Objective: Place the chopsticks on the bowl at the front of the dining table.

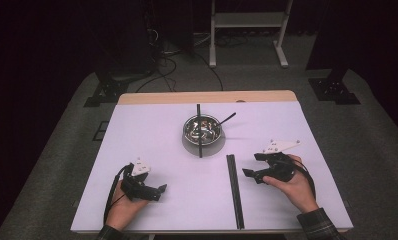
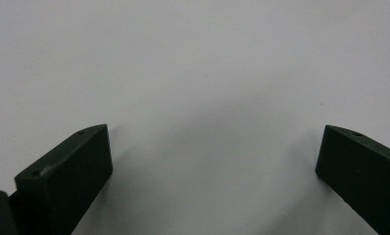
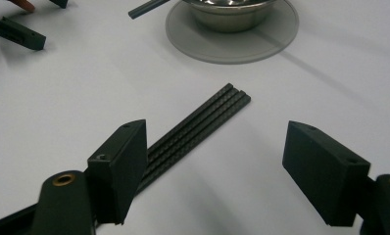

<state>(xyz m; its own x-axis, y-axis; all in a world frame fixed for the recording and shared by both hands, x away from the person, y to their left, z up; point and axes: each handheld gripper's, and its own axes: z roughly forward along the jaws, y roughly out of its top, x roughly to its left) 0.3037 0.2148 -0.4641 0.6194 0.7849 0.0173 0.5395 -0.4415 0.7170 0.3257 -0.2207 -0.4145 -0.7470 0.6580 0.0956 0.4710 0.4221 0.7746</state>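
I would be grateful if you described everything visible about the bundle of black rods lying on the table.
The black rods are three or so thin, straight, matte sticks with a ribbed, twisted-looking surface, perhaps carbon fibre. They lie flat and side by side, touching one another, ends flush, on the white table. In the high view they run lengthwise from below the metal bowl toward the near edge. The right hand-held gripper hovers open beside them, not gripping.

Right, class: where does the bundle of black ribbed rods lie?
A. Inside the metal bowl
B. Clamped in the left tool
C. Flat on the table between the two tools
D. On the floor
C: the black rods lie flat on the table, apart from the metal bowl.
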